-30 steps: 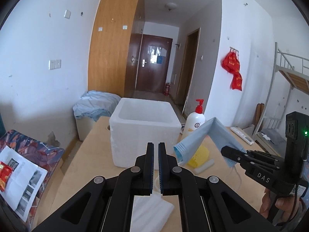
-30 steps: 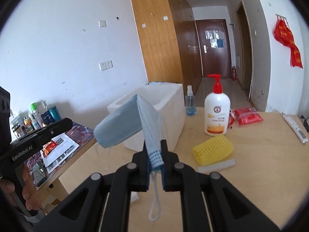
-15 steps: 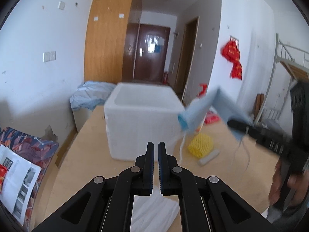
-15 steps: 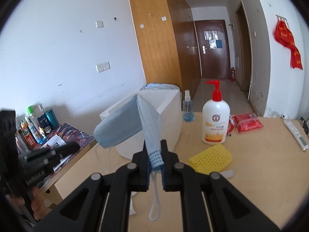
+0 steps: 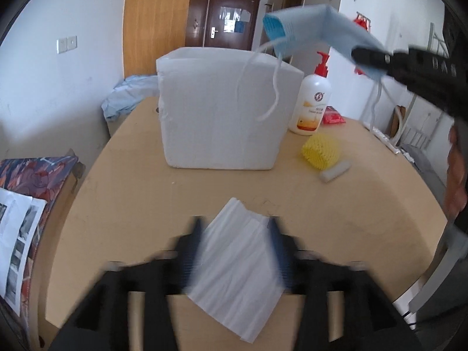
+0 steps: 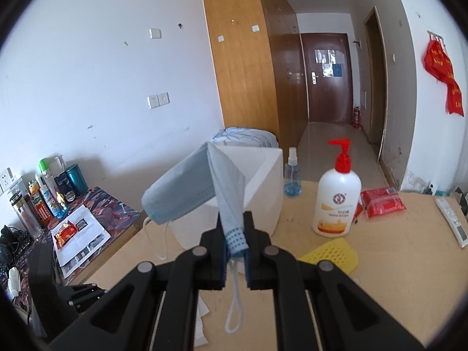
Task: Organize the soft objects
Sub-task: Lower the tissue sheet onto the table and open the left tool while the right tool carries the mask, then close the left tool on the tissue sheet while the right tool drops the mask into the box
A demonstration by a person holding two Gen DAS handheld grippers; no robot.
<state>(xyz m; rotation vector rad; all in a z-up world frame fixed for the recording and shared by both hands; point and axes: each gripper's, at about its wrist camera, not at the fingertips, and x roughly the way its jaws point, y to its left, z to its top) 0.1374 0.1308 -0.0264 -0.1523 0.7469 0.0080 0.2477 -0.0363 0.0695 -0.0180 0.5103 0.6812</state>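
A folded white tissue (image 5: 237, 269) lies flat on the wooden table (image 5: 131, 204). My left gripper (image 5: 234, 245) hangs low over it, blurred, its jaws opening wide. The tissue sits between the fingers, and the pads do not press on it. My right gripper (image 6: 235, 242) is shut on one end of a blue face mask (image 6: 187, 193). The mask (image 5: 307, 26) droops in the air in front of the white foam box (image 5: 222, 111), with its ear loops dangling. A yellow mesh sponge (image 5: 320, 149) rests right of the box.
A pump lotion bottle (image 6: 336, 201), a small spray bottle (image 6: 292, 175), a red packet (image 6: 380, 201) and a remote (image 6: 452, 222) sit toward the table's back and right. A small white roll (image 5: 335, 171) lies by the sponge. A side table with bottles (image 6: 49, 193) stands on the left.
My left gripper has dropped toward the table and its jaws have gone from shut to wide, either side of the tissue. The right gripper has carried the mask up toward the box.
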